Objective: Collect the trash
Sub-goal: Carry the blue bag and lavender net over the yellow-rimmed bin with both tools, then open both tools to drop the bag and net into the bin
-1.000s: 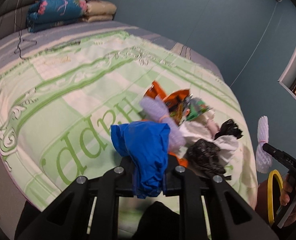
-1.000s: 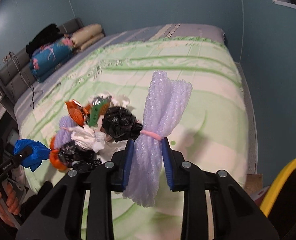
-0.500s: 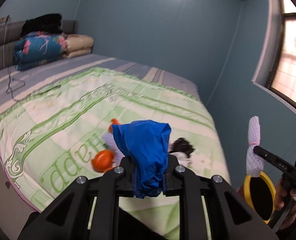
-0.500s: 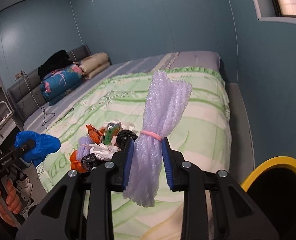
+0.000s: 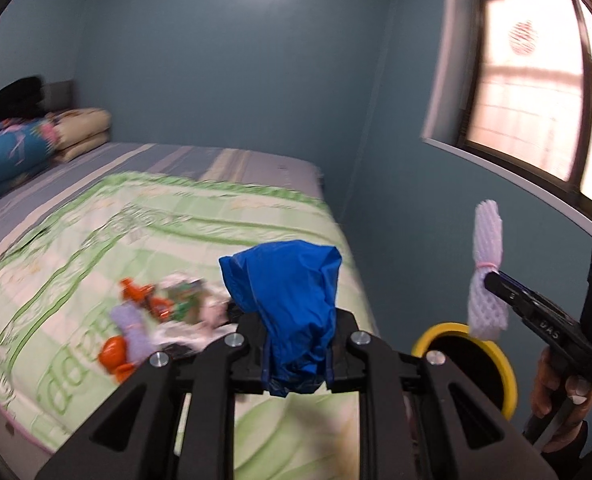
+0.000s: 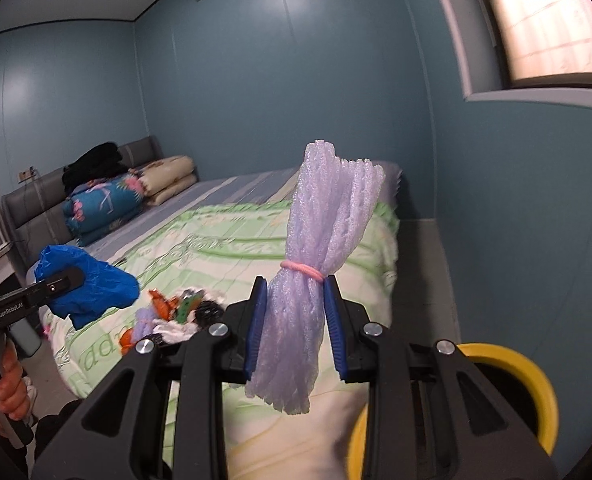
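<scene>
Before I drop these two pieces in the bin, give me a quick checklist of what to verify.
1. Left gripper shut on the blue plastic bag: ok.
2. Right gripper clamped on the foam net bundle: ok.
3. Yellow-rimmed bin open mouth in view: ok.
4. Foam net bundle above the bin opening: cannot tell.
5. Blue plastic bag over the bin: not ok, the left view shows it over the bed.
6. Trash pile left on the bed: not ok, more to collect.
</scene>
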`<action>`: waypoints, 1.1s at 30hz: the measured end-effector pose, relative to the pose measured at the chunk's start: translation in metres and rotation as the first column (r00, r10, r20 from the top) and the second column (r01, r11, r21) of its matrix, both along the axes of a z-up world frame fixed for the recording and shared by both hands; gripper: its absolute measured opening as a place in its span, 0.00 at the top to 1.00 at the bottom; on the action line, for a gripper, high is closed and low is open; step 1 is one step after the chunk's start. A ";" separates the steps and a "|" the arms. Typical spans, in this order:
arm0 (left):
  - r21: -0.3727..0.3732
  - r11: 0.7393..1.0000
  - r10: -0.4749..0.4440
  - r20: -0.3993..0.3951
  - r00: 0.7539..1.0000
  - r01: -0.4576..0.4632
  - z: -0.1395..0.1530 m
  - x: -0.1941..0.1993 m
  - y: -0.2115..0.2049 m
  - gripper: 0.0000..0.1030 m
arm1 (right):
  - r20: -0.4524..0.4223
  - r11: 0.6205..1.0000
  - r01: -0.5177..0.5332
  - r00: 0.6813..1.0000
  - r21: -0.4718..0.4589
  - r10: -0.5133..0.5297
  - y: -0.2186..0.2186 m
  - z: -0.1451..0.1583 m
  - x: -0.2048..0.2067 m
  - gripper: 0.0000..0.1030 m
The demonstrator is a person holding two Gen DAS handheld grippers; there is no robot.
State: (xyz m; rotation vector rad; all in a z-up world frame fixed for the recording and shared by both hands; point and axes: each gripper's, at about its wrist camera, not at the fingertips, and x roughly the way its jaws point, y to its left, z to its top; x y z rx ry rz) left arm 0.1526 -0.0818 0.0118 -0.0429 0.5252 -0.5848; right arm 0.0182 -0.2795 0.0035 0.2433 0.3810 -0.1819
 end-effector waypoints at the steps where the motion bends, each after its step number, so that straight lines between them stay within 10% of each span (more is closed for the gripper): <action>1: 0.004 1.000 -0.028 0.004 1.000 0.028 0.003 -0.002 -0.014 0.85 | 0.007 1.000 0.016 1.000 -0.011 -0.016 -0.004 0.003 -0.006 0.73; 12: -0.027 0.957 -0.289 -0.030 0.957 0.288 0.006 -0.016 -0.135 0.85 | 0.018 0.975 0.196 0.981 -0.102 -0.195 -0.045 0.001 -0.046 0.73; 33: 0.101 0.883 -0.447 -0.126 0.886 0.459 -0.049 -0.039 -0.256 0.85 | -0.110 0.940 0.316 0.938 -0.126 -0.330 -0.107 -0.047 -0.067 0.72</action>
